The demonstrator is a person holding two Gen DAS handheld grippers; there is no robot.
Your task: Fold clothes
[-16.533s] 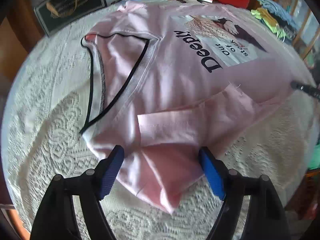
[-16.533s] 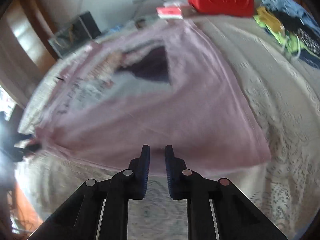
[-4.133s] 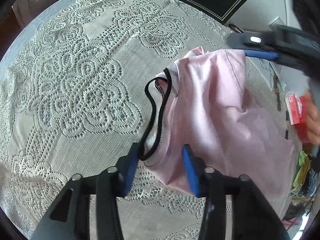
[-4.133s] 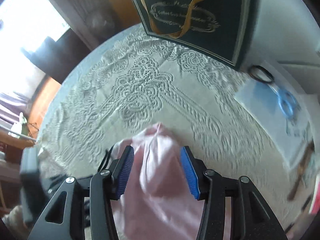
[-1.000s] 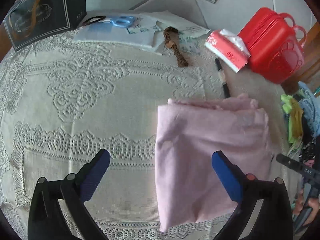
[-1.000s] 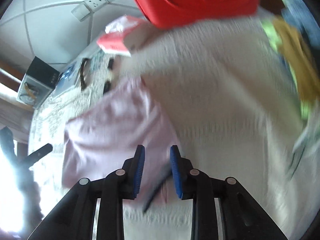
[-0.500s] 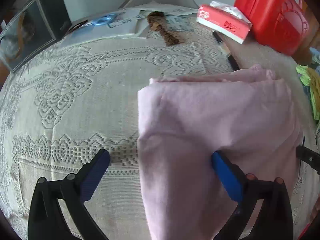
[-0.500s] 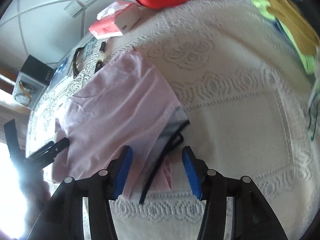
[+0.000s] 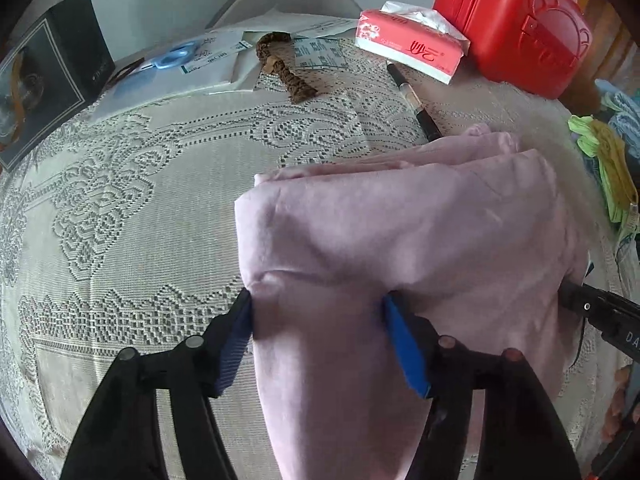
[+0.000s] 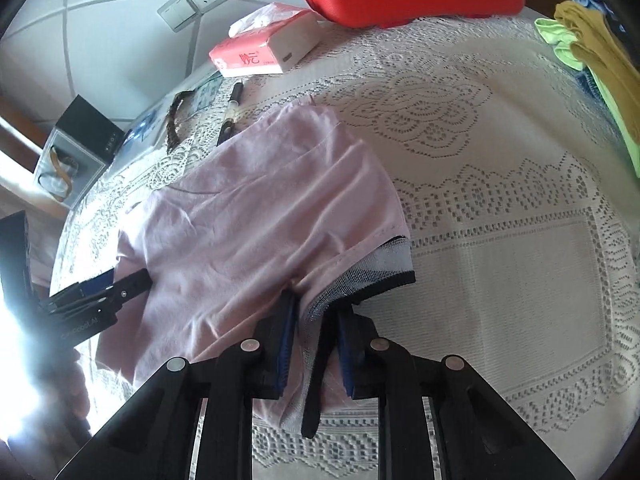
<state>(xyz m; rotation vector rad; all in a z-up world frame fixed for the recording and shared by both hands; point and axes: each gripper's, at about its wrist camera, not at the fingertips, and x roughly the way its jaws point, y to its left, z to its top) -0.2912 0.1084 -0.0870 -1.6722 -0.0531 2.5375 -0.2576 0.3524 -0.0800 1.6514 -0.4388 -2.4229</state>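
- My left gripper (image 9: 318, 304), wide open half a second ago, now pinches the near edge of the pink shirt (image 9: 400, 232) between its jaws.
- My right gripper (image 10: 316, 312) has also closed, on the trimmed collar (image 10: 360, 276).
- Beyond both jaws the folded shirt rests on the lace tablecloth (image 9: 120, 200); I judge one more fold or a lift comes next.

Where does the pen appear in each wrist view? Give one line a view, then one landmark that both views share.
Left wrist view: the pen lies upper right of centre, its near end at the far edge of the folded pink shirt.
Right wrist view: the pen lies upper left, just beyond the shirt's far corner.
Shared landmark: the pink tissue box beyond the pen.
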